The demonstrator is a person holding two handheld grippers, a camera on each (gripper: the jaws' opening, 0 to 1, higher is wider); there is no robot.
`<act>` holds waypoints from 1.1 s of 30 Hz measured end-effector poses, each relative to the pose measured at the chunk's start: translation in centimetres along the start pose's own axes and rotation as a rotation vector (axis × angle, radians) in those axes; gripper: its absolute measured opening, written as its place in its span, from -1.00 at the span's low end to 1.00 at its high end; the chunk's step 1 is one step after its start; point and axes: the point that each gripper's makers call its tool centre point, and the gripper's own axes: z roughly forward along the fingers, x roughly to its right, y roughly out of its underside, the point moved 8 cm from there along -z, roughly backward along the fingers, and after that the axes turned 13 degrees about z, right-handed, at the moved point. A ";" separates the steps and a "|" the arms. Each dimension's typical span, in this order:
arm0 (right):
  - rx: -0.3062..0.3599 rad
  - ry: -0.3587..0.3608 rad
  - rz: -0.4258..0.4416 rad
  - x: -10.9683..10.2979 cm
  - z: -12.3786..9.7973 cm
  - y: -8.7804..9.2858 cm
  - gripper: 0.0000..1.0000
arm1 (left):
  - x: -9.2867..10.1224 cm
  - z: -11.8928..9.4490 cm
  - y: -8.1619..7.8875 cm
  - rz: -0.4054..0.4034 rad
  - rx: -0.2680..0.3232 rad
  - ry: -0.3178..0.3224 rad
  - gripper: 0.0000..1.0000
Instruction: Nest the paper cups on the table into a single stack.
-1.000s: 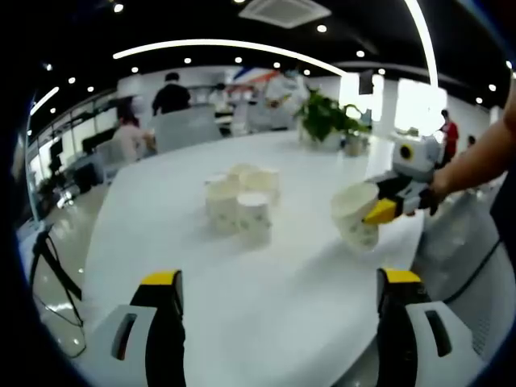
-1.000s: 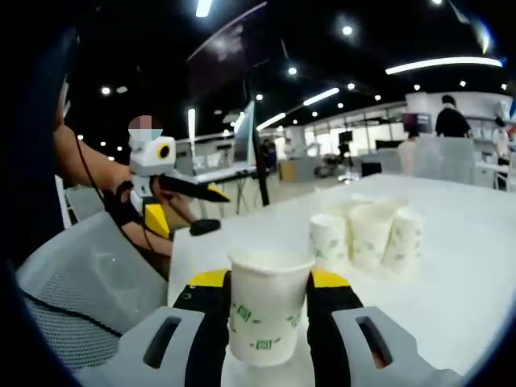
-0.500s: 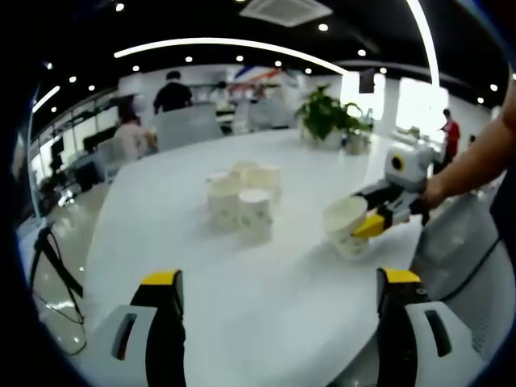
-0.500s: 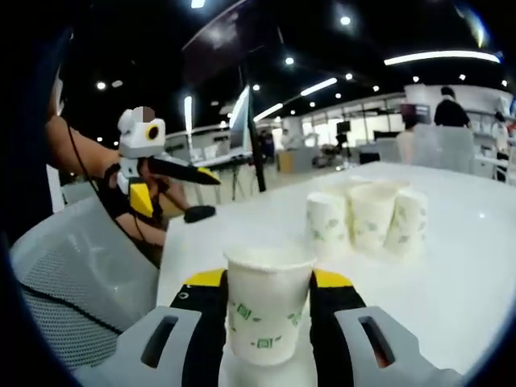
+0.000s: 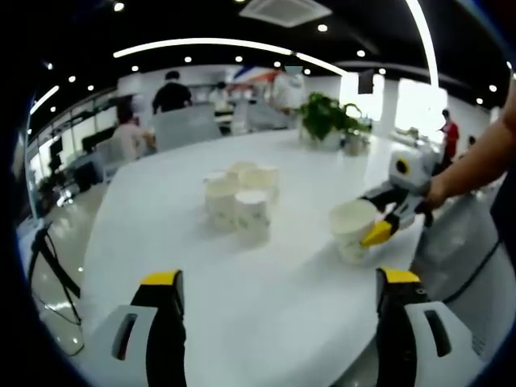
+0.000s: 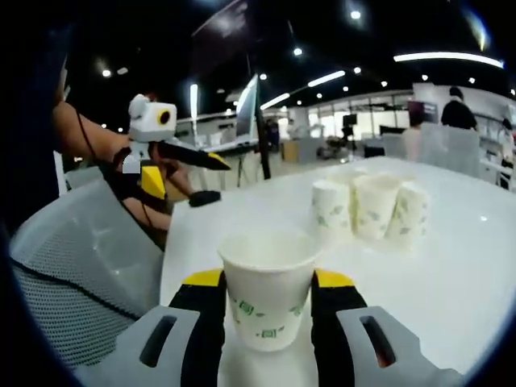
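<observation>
Several white paper cups with green print stand bunched together (image 5: 238, 197) in the middle of the white table (image 5: 161, 234); the same bunch of cups (image 6: 371, 208) stands ahead to the right in the right gripper view. My right gripper (image 6: 267, 284) is shut on one more paper cup (image 6: 268, 294), held upright just above the table. In the left gripper view that held cup (image 5: 351, 230) and the right gripper (image 5: 369, 228) are at the right, apart from the bunch. My left gripper (image 5: 280, 282) stands open and holds nothing, near the table's front edge. In the right gripper view the left gripper (image 6: 181, 168) is at the upper left, in a person's hand.
A potted plant (image 5: 326, 117) stands at the far end of the table. A grey mesh chair (image 6: 72, 274) is beside the table's near edge. People and chairs (image 5: 185, 121) are in the background. Bare tabletop lies between the held cup and the bunch.
The right gripper has sunk a little toward the table with its cup, and the cup now stands more upright. The left gripper has kept still.
</observation>
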 end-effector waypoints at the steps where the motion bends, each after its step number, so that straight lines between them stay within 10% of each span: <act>1: -0.005 -0.001 -0.003 0.0 -0.1 0.1 -0.23 | 0.1 0.0 0.0 -0.001 0.001 0.002 0.96; 9: -0.050 0.005 -0.021 -0.2 -0.5 0.8 -0.19 | 0.5 0.2 0.2 -0.004 -0.001 0.011 0.96; 14: -0.029 0.025 0.013 -0.1 -0.5 0.0 0.24 | 0.6 0.2 0.1 -0.002 0.002 0.012 0.96; 23: 0.098 -0.011 0.027 -0.4 -2.2 -5.5 0.61 | 0.4 0.3 -0.6 -0.012 0.025 0.004 0.97; 33: 0.116 0.122 0.004 2.0 -4.6 -9.6 0.90 | -0.2 0.8 -2.1 -0.024 0.073 -0.001 0.98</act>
